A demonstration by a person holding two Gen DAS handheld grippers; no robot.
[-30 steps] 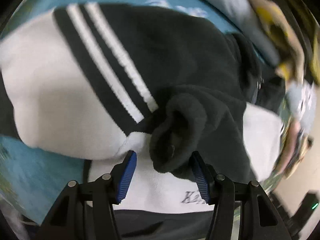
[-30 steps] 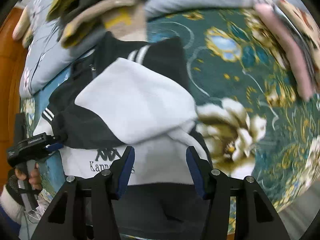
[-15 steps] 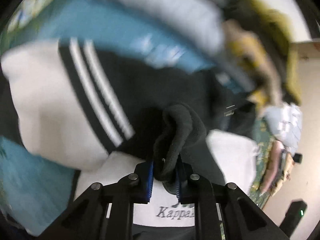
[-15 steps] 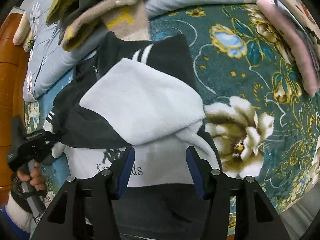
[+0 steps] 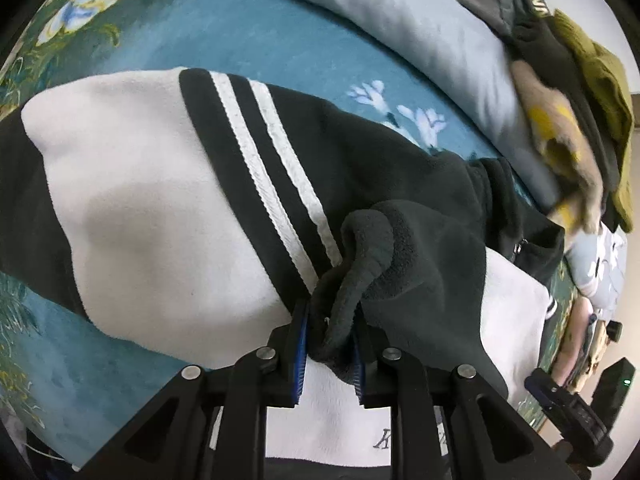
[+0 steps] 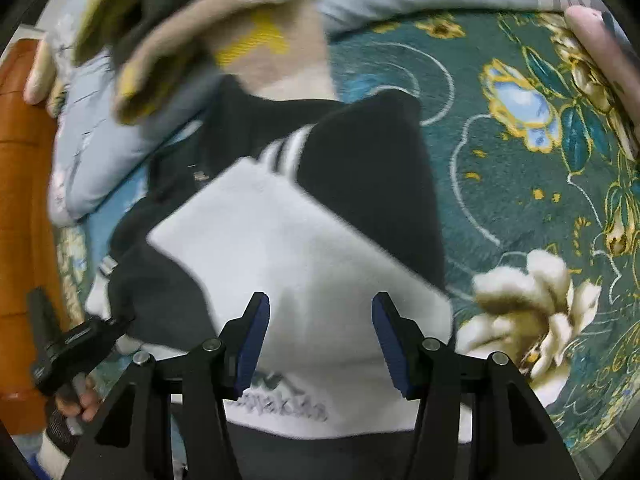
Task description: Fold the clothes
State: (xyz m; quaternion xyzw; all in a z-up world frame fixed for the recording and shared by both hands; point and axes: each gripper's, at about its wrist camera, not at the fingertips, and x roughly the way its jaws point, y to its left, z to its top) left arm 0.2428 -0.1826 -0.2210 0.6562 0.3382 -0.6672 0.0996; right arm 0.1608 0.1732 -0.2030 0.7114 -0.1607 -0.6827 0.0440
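From the left wrist view the left gripper (image 5: 329, 344) is right in on the black-and-white fleece sweatshirt (image 5: 152, 216), its blue-padded jaws clamped on a rolled dark grey fleece cuff (image 5: 360, 264) that bunches up between them. This view alone shows the grip up close, along with the two white stripes (image 5: 264, 168) crossing the black sleeve band just beside the cuff. Over in the right wrist view, the right gripper (image 6: 318, 340) hangs above the white chest panel, jaws wide apart and holding nothing, with grey lettering (image 6: 288, 408) showing on the fabric below. That view is blurred, yet it takes in the whole garment lying folded on the teal floral bedspread (image 6: 520, 200), and the person's hand (image 6: 76, 396) gripping the left tool's handle at the garment's near-left corner. A pale blue-grey quilt (image 5: 420, 28) banks up along the far edge of the bed, carrying a heap of olive, beige and dark clothes (image 5: 568, 92) which sits just behind the sweatshirt's collar. A brown wooden panel (image 6: 24, 200) closes off the left side. Out to the right of the sweatshirt the bedspread lies bare, as far as a pink folded item (image 6: 600, 52) near the far right corner.
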